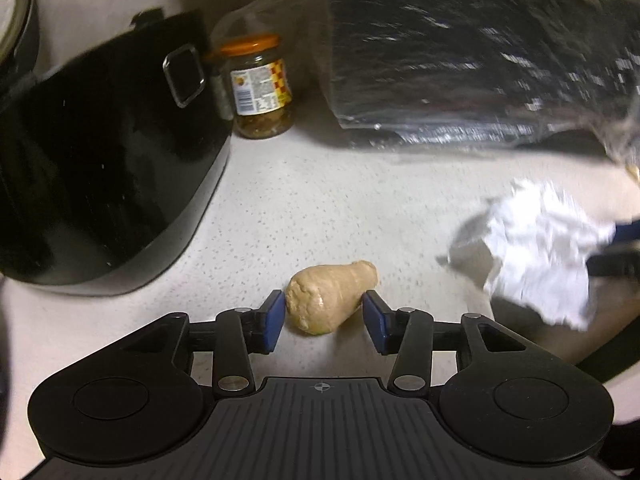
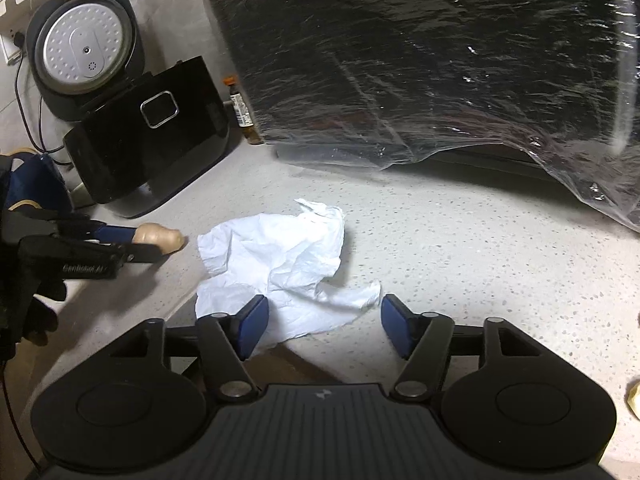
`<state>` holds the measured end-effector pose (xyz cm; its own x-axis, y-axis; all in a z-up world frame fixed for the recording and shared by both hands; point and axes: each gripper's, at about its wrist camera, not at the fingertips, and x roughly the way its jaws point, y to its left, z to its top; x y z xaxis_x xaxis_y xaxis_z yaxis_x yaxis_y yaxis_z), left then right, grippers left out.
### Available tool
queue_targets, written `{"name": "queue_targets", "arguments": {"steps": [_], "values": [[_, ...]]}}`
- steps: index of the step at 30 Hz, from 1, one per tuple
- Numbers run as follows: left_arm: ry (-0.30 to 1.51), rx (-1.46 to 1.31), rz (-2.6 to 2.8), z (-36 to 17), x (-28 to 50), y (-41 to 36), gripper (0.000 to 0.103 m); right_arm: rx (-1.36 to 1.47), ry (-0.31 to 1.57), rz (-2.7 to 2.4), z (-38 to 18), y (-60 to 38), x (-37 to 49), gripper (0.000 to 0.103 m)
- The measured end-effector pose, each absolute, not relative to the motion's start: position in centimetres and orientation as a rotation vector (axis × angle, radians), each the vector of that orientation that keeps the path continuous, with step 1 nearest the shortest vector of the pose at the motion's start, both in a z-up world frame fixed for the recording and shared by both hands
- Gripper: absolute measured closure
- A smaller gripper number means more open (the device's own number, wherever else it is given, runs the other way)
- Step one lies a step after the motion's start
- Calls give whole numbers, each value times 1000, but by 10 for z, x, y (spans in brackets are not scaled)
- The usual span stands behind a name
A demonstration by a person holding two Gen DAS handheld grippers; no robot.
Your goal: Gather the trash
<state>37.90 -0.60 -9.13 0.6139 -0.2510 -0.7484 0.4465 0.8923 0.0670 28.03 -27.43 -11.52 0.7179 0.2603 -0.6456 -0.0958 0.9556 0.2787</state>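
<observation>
On the speckled counter (image 1: pixel 320 208), seen from the left wrist, the left gripper (image 1: pixel 324 316) has its jaws apart around a beige lump of ginger (image 1: pixel 330 296), the left pad touching it. A black rice cooker (image 1: pixel 104 184) and a jar (image 1: pixel 260 84) stand beyond. From the right wrist, the right gripper (image 2: pixel 322 322) is spread wide around a crumpled white tissue (image 2: pixel 280 264) lying flat before a plastic-wrapped black appliance (image 2: pixel 420 52).

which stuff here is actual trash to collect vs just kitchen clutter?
Trash:
ginger piece, between the open left gripper fingers
crumpled tissue, just ahead of the open right gripper

Clutter:
rice cooker
jar
plastic-wrapped appliance
</observation>
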Motion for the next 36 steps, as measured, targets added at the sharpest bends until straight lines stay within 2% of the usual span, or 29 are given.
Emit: {"name": "queue_targets", "arguments": {"steps": [6,13,18,20,36], "values": [[786,120,-406,-90,399,3,51,352,759,228,-115,-283,285,25],[767,30,-382,-88,407,4,55,430,789,198,-114,-286,289,25],[826,-70,-358,-88,396,18,60,287,788,222,-112,-273,289,25],[835,-115,-350,-89,387,28,66,216,790,232,-112,-267,287,26],[841,-176,-330,-82,321,54,70,31,619,201,-70,-234,273,27]]}}
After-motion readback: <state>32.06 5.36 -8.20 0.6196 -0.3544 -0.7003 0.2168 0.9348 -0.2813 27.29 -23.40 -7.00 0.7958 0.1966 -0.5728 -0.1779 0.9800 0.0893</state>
